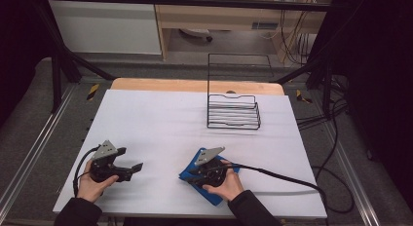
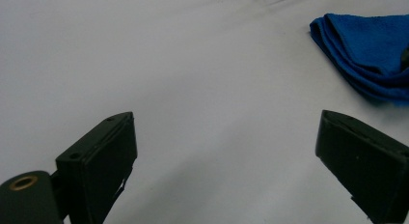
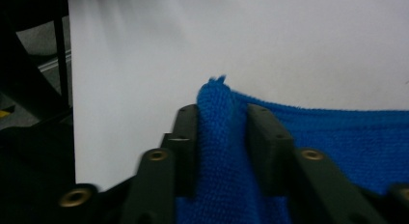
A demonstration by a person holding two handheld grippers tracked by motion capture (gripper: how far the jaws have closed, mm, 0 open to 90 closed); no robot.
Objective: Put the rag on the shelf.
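The right gripper's (image 3: 222, 132) fingers (image 3: 185, 137) pinch a raised fold of the blue towel (image 3: 337, 142), a thick, nubby cloth folded in layers. It lies near the front edge of the white desk (image 1: 160, 123). Well apart, the left gripper's (image 1: 134, 168) fingers are spread wide, holding nothing.

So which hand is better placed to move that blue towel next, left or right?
Right. The right claw already has a fold of the blue towel between its jaws, while the left claw stands open over bare table, apart from the towel.
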